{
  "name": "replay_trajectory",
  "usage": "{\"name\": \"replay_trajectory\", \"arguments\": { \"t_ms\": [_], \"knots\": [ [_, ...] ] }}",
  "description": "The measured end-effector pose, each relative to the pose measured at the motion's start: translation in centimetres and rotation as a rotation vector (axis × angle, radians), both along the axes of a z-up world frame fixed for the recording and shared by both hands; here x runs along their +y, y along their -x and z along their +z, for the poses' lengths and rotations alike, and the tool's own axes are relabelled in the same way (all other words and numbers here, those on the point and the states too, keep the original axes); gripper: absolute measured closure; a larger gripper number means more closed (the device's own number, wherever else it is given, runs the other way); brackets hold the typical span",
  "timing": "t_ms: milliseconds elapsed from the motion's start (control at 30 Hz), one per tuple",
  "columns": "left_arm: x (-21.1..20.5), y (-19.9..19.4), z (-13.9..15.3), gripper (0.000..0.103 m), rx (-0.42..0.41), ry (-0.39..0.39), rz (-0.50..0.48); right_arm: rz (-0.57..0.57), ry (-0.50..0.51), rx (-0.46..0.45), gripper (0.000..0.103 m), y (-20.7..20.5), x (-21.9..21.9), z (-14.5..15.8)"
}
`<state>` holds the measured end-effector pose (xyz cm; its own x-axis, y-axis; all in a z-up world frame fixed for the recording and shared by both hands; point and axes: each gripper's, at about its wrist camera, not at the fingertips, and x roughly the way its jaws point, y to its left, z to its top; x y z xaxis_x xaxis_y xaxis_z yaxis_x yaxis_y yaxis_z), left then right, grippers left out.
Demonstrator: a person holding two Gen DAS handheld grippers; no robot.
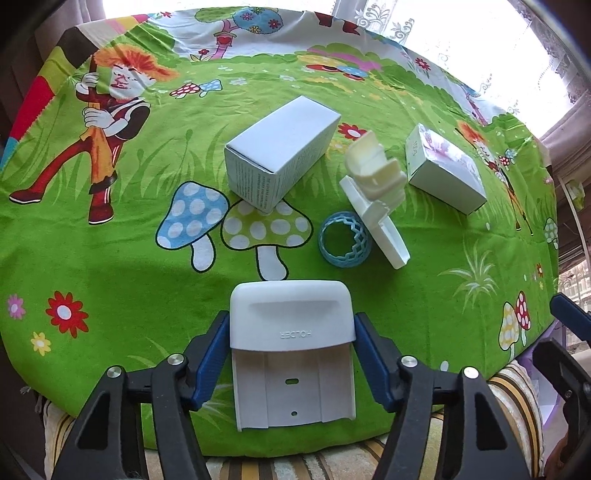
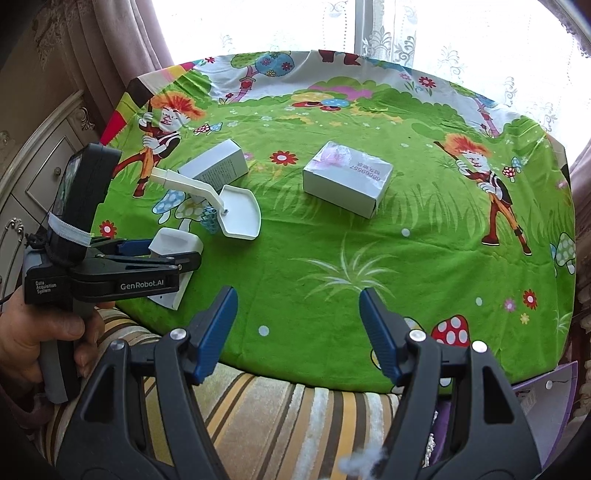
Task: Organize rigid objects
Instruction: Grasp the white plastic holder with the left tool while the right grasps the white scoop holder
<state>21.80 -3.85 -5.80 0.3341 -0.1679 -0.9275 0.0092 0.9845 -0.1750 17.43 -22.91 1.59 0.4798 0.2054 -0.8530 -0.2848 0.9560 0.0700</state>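
A white plastic holder (image 1: 291, 321) lies at the near edge of the green cartoon tablecloth (image 1: 110, 280). My left gripper (image 1: 291, 334) is shut on the holder, a blue pad pressed against each side. From the right wrist view, that left gripper (image 2: 175, 251) sits at the left with the holder (image 2: 173, 240) between its fingers. My right gripper (image 2: 295, 295) stands open with nothing in it over the table's front edge. Beyond lie a plain white box (image 1: 280, 151), a floral box (image 1: 443, 173), a white scoop (image 1: 376, 221) with a cream bracket (image 1: 373, 166) on it, and a blue lattice ring (image 1: 341, 240).
A person's hand (image 2: 33, 332) grips the left tool's handle. A striped cushion (image 2: 280, 417) lies below the table's front edge. A carved cabinet (image 2: 33, 177) stands at the left, lace curtains (image 2: 369, 33) hang behind, and a purple item (image 2: 546, 391) sits low on the right.
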Motion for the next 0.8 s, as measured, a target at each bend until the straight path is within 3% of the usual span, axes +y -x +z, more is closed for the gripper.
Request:
{"name": "replay_trajectory", "arguments": {
  "t_ms": [200, 533, 800],
  "knots": [
    [1.1, 1.1, 0.3, 0.037, 0.0, 0.044, 0.023, 0.034, -0.006, 0.0, 0.031, -1.7, 2.4, -0.5],
    [4.7, 4.2, 2.6, 0.037, -0.093, 0.093, 0.147, 0.106, -0.019, 0.007, 0.032, -4.6, 7.2, -2.2],
    [5.9, 5.4, 3.2, 0.037, -0.129, 0.12, 0.177, 0.104, -0.018, 0.04, 0.034, -6.6, 9.2, -4.1]
  ]
}}
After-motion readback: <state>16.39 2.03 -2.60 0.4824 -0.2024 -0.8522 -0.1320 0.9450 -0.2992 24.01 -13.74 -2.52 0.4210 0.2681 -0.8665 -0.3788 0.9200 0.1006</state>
